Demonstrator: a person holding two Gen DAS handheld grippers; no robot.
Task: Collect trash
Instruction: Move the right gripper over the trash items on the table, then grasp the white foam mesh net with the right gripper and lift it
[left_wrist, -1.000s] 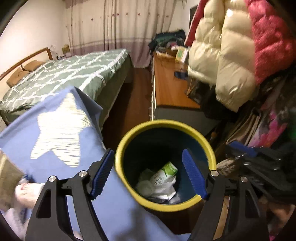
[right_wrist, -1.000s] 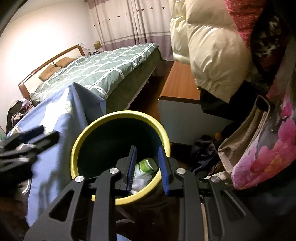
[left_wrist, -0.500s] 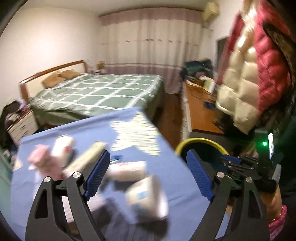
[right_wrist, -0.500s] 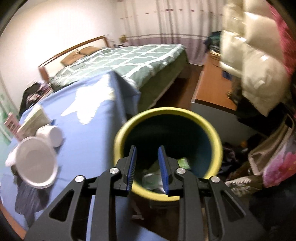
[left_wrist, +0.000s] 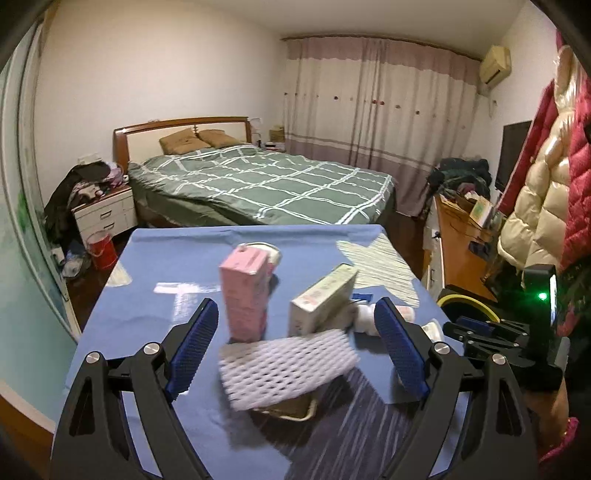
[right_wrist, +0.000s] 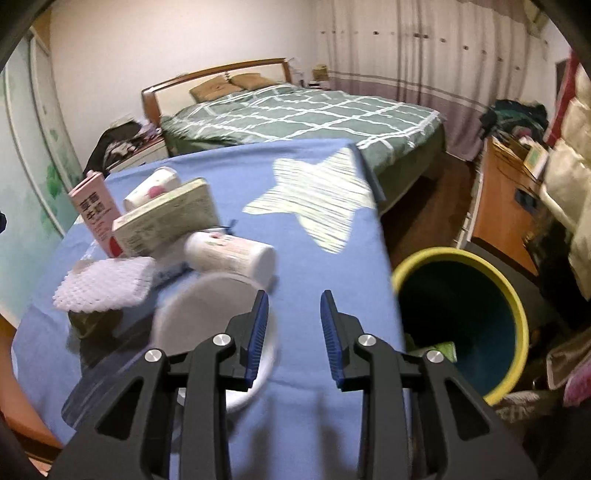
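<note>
Both my tools have swung off the bin and back over the desk, so one drop looks finished and the next pick is due. The left tool has just spread wide and grips nothing; the foam net lies at centre frame between its fingers, untouched. The right tool has eased slightly apart, also empty, over bare cloth beside a white bowl at lower left. Remaining trash clusters mid-desk: a pink carton upright, a box leaning beside it, a cup on its side. The bin waits at lower right, off the desk's edge. Crowding is the obstacle: lifting the net could topple the carton.
</note>
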